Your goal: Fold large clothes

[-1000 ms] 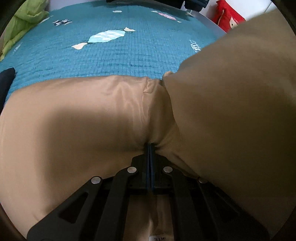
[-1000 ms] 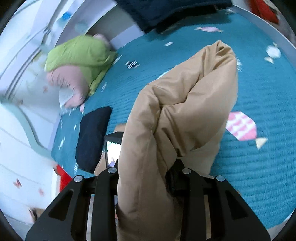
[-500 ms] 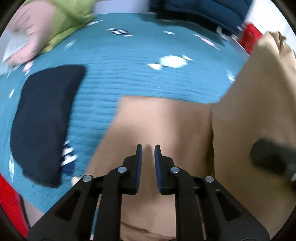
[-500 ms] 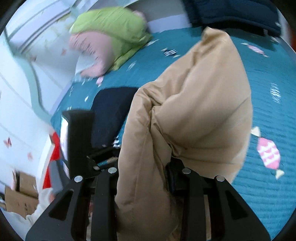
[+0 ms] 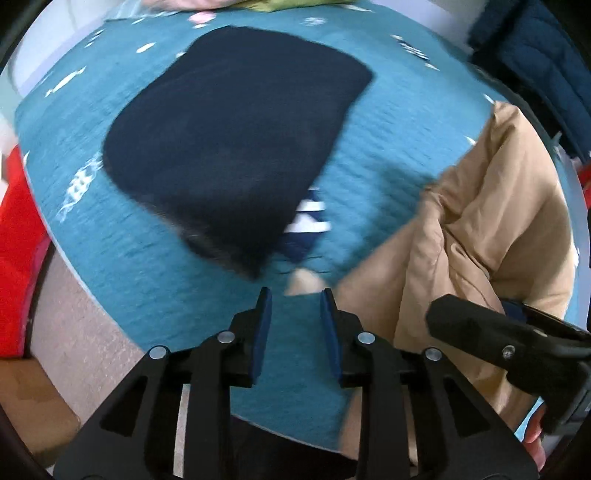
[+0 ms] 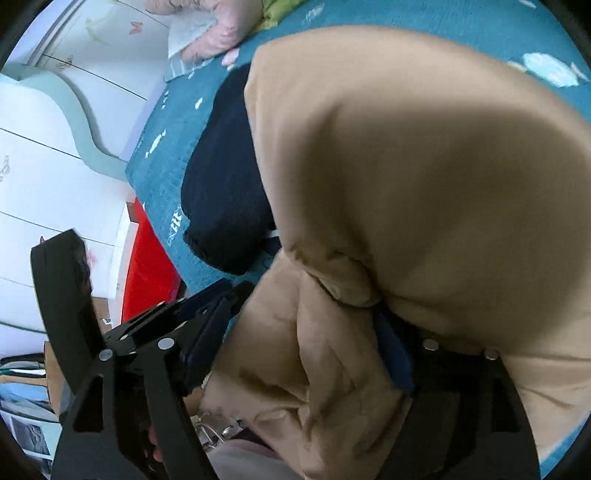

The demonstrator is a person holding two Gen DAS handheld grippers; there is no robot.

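A puffy tan jacket [image 5: 480,221] lies bunched on the teal bedspread [image 5: 110,240], at the right of the left wrist view. My left gripper [image 5: 295,295] hangs over the bed's near edge, pointing steeply down. Its jaws are opening and nothing is between them; a tan corner lies just beyond the tips. In the right wrist view the jacket [image 6: 424,177] fills most of the frame. My right gripper [image 6: 299,332] has its jaws opening wide, with a thick fold of the jacket between them. The right gripper's body [image 5: 498,343] shows beside the jacket.
A folded dark navy garment [image 5: 229,140] lies on the bed left of the jacket, over a striped piece [image 5: 306,221]. A navy quilted garment [image 5: 535,55] sits at the far right. Pink and green pillows [image 6: 210,33] lie at the far end. A red object [image 5: 18,240] stands beside the bed.
My left gripper let go of the jacket, opened and swung left toward the navy garment and the bed edge. The right gripper's jaws widened around the jacket and it came lower.
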